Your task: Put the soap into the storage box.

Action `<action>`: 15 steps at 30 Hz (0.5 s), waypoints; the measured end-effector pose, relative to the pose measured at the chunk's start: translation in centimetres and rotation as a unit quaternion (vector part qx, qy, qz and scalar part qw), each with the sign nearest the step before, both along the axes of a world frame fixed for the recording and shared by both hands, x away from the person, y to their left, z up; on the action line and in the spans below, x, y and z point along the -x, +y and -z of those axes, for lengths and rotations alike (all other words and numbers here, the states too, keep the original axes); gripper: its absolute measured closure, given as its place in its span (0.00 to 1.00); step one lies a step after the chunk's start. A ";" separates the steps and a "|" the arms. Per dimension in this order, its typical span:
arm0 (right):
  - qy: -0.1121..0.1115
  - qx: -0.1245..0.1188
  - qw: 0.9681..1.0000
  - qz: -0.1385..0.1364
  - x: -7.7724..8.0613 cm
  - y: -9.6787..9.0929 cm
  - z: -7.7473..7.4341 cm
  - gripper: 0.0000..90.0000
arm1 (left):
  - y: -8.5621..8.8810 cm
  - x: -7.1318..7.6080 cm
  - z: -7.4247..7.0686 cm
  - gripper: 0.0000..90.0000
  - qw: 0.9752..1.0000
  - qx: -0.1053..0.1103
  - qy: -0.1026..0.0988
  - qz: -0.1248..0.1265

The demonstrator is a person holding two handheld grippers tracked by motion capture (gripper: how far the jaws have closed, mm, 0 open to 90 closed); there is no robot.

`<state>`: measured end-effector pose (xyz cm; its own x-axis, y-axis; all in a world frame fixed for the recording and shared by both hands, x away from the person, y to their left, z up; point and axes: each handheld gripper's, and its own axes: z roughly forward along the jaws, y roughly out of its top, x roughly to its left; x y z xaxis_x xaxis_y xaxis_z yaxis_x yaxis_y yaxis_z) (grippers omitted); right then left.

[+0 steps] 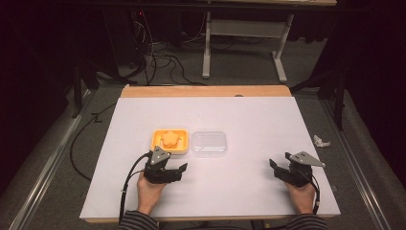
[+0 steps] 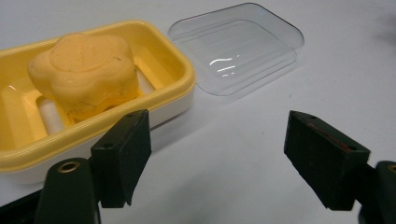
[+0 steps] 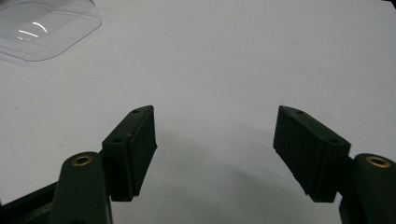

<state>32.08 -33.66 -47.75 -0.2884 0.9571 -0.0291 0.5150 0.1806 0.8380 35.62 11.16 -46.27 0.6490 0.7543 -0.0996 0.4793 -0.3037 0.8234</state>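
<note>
A yellow soap dish sits near the middle of the white table with a flower-shaped orange soap lying in it. Its clear plastic lid lies separately just to the right of the dish, hollow side up. My left gripper hovers just in front of the dish, open, with bare table between its jaws. My right gripper rests near the table's front right, open and holding nothing.
The white table surface has a wooden strip at its far edge. A crumpled white scrap lies on the floor to the right. Cables and a white desk frame stand beyond the table.
</note>
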 end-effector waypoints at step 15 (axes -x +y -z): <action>-0.001 0.002 1.000 -0.002 0.0 0.0 0.0 0.34 | -0.9 -0.6 1.1 0.26 1.000 -0.007 0.004 -0.004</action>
<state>32.11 -33.65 -47.78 -0.2927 0.9557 -0.0326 0.5131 0.1857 0.8380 36.21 10.23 -47.32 0.6429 0.7601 -0.0944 0.4880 -0.3115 0.8154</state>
